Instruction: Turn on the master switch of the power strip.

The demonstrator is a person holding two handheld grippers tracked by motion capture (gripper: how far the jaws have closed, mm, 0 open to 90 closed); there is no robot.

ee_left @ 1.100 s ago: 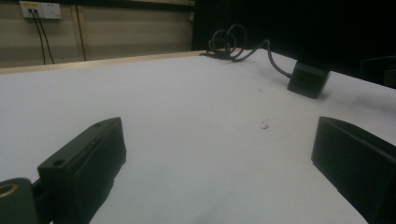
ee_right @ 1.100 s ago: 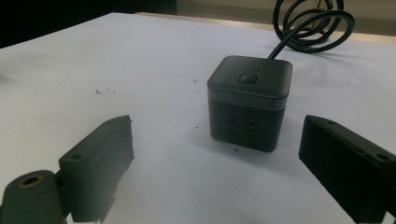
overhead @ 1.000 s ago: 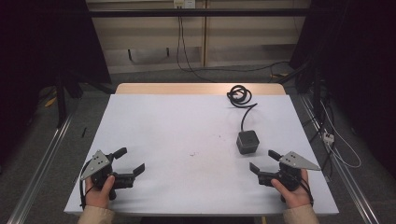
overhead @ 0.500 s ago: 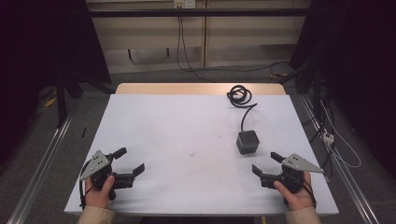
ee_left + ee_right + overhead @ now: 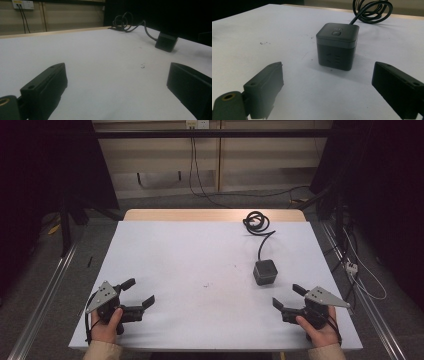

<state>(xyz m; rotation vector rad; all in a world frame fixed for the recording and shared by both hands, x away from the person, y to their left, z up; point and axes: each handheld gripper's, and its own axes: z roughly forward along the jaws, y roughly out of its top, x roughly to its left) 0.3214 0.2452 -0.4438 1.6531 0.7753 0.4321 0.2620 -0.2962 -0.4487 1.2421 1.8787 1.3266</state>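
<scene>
My right tool [image 5: 289,296] wide open, aimed at cube power socket [image 5: 265,272] at 11 o'clock, near, ready to grab. Its cord [image 5: 257,222] coils at far desk [image 5: 190,255] edge. Left tool [image 5: 138,292] wide open, waiting.

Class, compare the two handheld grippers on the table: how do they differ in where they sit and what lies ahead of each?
The left gripper sits at the table's near left corner; the right gripper at the near right. The dark cube stands just ahead of the right gripper, far from the left gripper. Both are open and hold nothing.
</scene>
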